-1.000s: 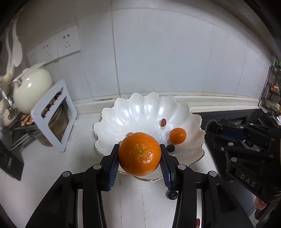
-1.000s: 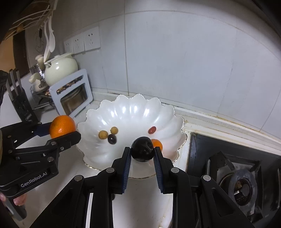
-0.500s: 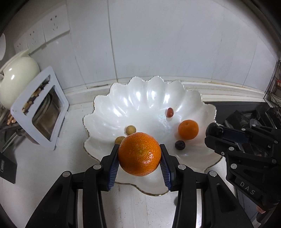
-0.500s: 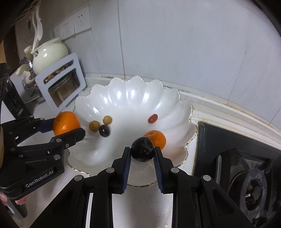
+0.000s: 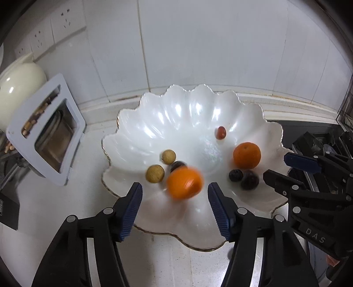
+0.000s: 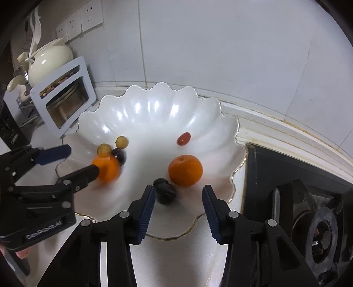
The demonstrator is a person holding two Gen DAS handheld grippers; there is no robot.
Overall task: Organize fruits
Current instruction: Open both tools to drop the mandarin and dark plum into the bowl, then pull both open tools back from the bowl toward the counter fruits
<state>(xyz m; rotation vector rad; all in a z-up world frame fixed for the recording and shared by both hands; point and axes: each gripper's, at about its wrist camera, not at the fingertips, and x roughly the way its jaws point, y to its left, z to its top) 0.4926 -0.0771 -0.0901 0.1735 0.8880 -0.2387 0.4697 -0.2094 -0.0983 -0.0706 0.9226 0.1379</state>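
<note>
Scalloped white glossy bowl with thin gilt rim (image 5: 141,123), standing on pale speckled countertop (image 5: 66,198) against white tiled wall (image 5: 198,44). Contents: larger orange mandarin (image 5: 184,183), motion-blurred, just ahead of and between blue ribbed pads of left black two-finger gripper (image 5: 175,192), touched by neither pad; jaws spread, just been opening. Two tan round longan-like fruits (image 5: 155,173), close together, left of the blurred mandarin; one dark round grape-like fruit (image 5: 177,165) just behind it, partly hidden. Smaller orange mandarin (image 6: 185,170), sharp, at rest on right side of bowl floor. Small red oval fruit (image 6: 184,138) further back, apart from the rest. Two dark purple round fruits (image 6: 165,191) touching each other, near front right, just ahead of right black two-finger gripper (image 6: 177,197); the nearer one beside its left pad, contact not clear; jaws spread, just been opening, nothing pinched. Surroundings: cream ceramic teapot (image 6: 49,60) at far left; white framed rack holding glass jar (image 6: 66,97) beside it; white wall sockets (image 6: 81,21) above; black gas hob with burner (image 6: 320,238) to the right of the bowl.
</note>
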